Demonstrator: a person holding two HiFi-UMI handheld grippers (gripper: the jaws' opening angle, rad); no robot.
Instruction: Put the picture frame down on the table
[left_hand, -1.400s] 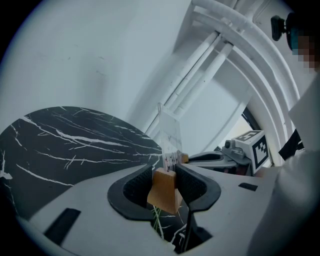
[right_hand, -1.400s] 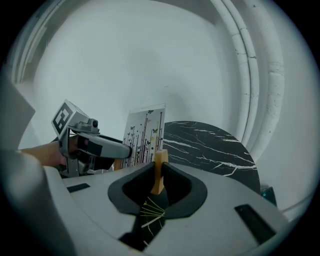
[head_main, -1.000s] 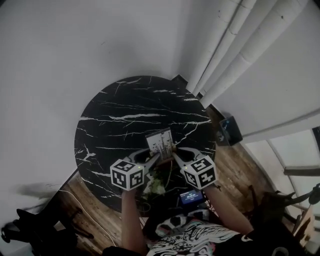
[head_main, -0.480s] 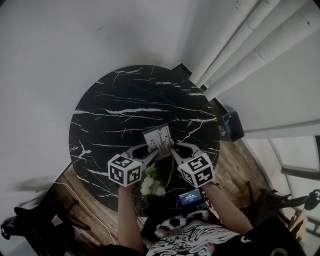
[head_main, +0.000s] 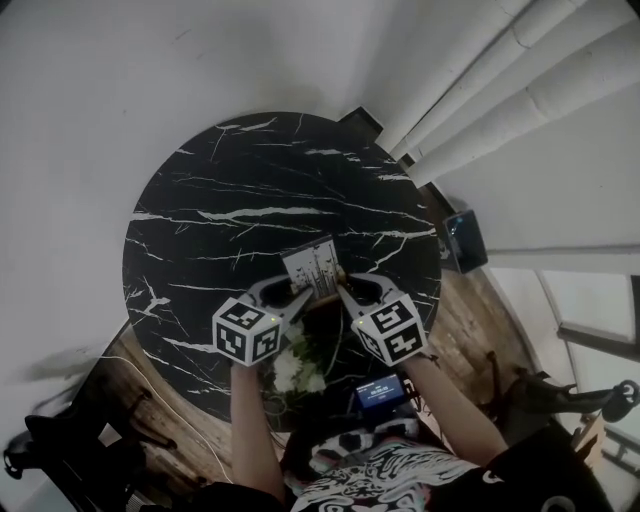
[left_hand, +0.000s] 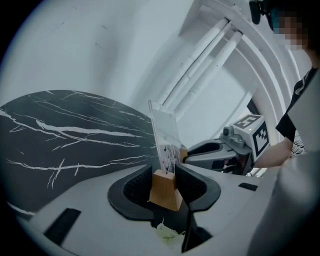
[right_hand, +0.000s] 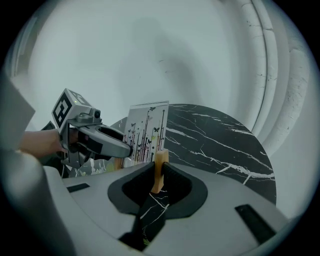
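Observation:
The picture frame (head_main: 313, 266) is a clear upright panel printed with thin stems and butterflies, set in pale wooden base blocks. It stands over the near part of the round black marble table (head_main: 250, 180); whether it touches the top I cannot tell. My left gripper (head_main: 303, 296) is shut on the left wooden block (left_hand: 164, 189). My right gripper (head_main: 340, 291) is shut on the right wooden block (right_hand: 160, 170). In the left gripper view the panel (left_hand: 165, 135) rises above the jaws. In the right gripper view the print (right_hand: 146, 132) faces the camera.
White flowers (head_main: 290, 368) lie just below the grippers at the table's near edge. A small lit screen (head_main: 379, 391) sits by the person's body. A dark box (head_main: 464, 240) stands on the wooden floor to the right. White pipes (head_main: 500, 90) run along the wall.
Both grippers and the frame sit a little higher in the head view, and more of the white flowers shows beneath them. Both stay shut on the frame's base.

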